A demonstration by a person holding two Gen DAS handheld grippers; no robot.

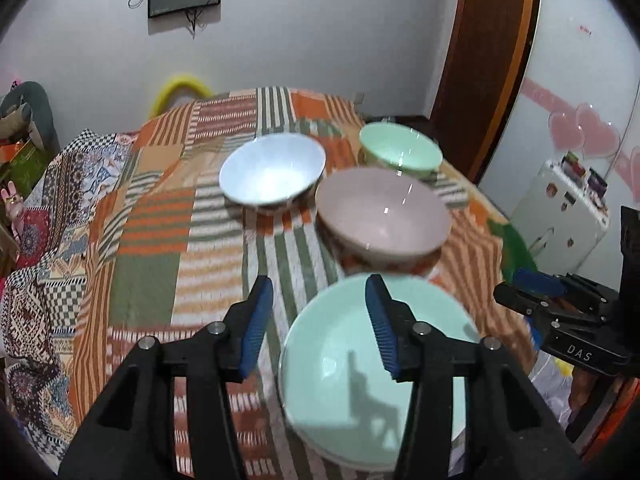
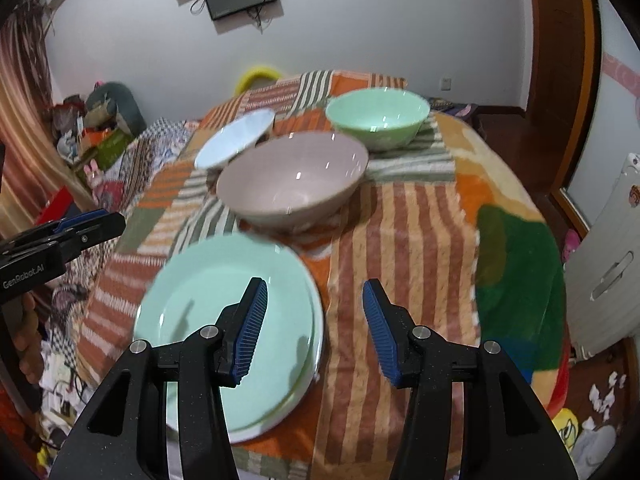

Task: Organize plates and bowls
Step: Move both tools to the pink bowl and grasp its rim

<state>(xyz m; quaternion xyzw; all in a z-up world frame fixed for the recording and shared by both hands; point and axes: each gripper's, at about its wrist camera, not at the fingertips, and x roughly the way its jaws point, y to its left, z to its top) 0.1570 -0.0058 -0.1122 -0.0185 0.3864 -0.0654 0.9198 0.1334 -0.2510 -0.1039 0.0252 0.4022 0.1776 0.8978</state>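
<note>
A mint green plate lies at the near edge of the cloth-covered table; in the right wrist view the plate seems to rest on a second one. Behind it stands a pink bowl, then a pale blue bowl to the left and a green bowl to the right. My left gripper hovers open over the plate's left rim. My right gripper hovers open over its right rim. Neither holds anything.
The table's patchwork cloth hangs over its edges. A white appliance and a brown door frame stand to the right. Clutter is piled at the left wall, a yellow ring sits behind the table, and crumpled paper lies on the floor.
</note>
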